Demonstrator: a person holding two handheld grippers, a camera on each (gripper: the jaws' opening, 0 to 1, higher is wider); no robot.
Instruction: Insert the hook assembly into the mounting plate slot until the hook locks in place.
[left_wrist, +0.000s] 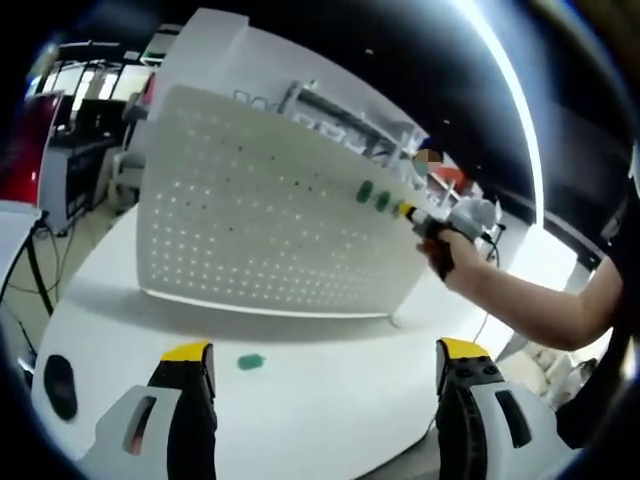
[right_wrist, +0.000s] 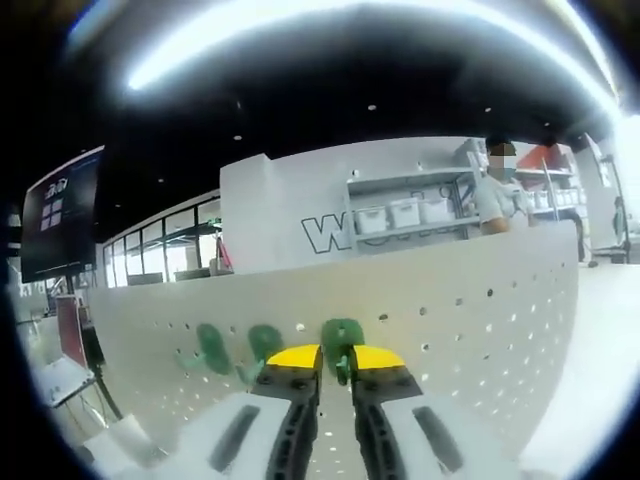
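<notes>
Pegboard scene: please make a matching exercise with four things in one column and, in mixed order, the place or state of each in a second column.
Column 1
1. white pegboard
2. loose green hook
3. right gripper
4. left gripper

Column 2
A. lying flat on the white table
B. jaws wide apart, nothing between them
C. standing upright on the table
D. jaws nearly closed on a green hook at the board

Pairs: 1-C, 2-A, 3-D, 4-B

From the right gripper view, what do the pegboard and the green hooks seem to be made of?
The pegboard looks like white painted metal or plastic: a thin, matte sheet with regular holes. The green hooks look like moulded plastic, smooth and evenly coloured. I cannot tell for sure in either case.
</notes>
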